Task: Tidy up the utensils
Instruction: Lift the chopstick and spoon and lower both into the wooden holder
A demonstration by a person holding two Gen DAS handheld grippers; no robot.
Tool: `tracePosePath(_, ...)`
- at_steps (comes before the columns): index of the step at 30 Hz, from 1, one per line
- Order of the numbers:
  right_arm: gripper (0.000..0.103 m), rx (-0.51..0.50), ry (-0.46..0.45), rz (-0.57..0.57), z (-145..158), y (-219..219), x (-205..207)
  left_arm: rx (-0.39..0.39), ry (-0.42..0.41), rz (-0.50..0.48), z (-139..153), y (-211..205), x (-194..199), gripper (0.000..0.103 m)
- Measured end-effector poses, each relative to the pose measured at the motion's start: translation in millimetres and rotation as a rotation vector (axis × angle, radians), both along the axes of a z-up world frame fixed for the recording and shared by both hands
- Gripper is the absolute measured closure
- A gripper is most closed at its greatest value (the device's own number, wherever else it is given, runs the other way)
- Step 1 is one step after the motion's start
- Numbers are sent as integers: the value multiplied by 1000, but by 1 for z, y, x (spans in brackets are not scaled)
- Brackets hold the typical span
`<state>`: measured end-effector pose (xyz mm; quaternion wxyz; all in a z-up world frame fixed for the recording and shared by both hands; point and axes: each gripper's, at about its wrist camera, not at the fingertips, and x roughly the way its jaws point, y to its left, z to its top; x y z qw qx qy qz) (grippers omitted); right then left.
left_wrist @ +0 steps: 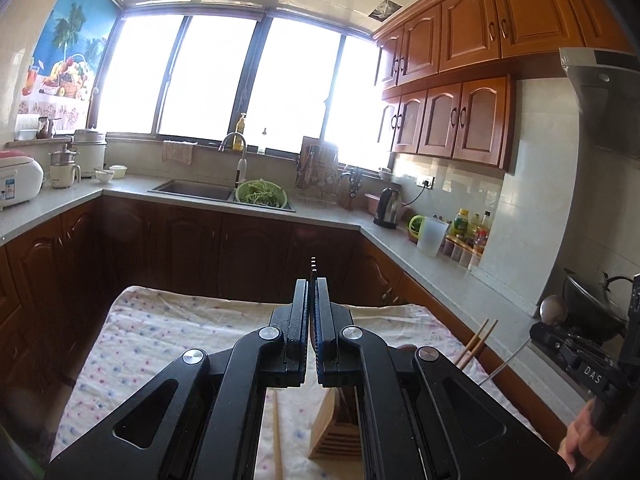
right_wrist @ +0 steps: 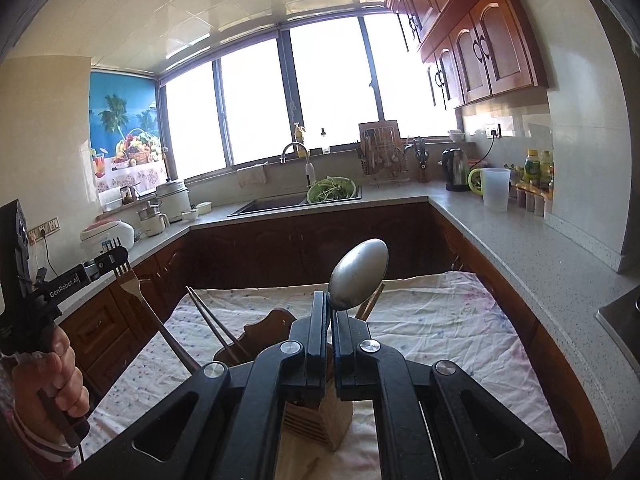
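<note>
On my far left in the right wrist view, a hand point(right_wrist: 60, 376) in a patterned sleeve grips the handle of my left gripper point(right_wrist: 114, 257). Its jaws are pressed together on a silver metal fork point(right_wrist: 130, 284); the tines stick up past the tips and the long handle slants down toward the table. In the left wrist view the same black fingers point(left_wrist: 301, 312) sit closed, with only the thin edge of the fork point(left_wrist: 313, 268) poking out above them.

Just right of the fork, a pair of brown wooden chopsticks point(right_wrist: 216, 328) leans out of a light slatted wooden utensil block point(right_wrist: 320, 420), which stands on the white cloth with small coloured dots point(right_wrist: 440, 320) covering the table. A dark brown wooden piece with a curved outline point(right_wrist: 268, 322) rises behind the block. From the left camera I also see one loose wooden chopstick point(left_wrist: 277, 432) lying flat on the cloth just left of the block point(left_wrist: 332, 428).

In the centre, my right gripper point(right_wrist: 331, 308) is clamped on the neck of a dull silver metal spoon point(right_wrist: 358, 272), bowl upright above the jaws and above the block. Another wooden stick point(right_wrist: 370, 302) shows just behind the bowl.

Further right, beyond the table, the speckled grey countertop point(right_wrist: 520, 248) carries a translucent plastic jug point(right_wrist: 496, 188) and a black electric kettle point(right_wrist: 456, 170).
</note>
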<state>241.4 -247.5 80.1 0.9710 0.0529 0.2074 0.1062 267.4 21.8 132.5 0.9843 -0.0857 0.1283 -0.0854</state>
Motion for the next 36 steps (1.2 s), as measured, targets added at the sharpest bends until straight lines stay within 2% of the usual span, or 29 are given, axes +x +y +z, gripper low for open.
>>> tracePosePath(10, 101, -55, 66, 23, -37, 17, 35, 125, -1, 47, -37, -37, 30, 101)
tracePosePath(17, 101, -47, 133, 38, -66, 20, 45, 174, 41, 16, -66, -57, 34, 101)
tracePosePath(25, 101, -33, 205, 69, -87, 27, 53, 184, 117, -51, -91, -67, 39, 101)
tracePosePath(29, 101, -14, 218, 70, -89, 23, 53, 201, 130, -66, -92, -74, 39, 100)
tracePosePath(36, 100, 7, 233, 73, -88, 23, 54, 185, 149, -76, -92, -74, 41, 100)
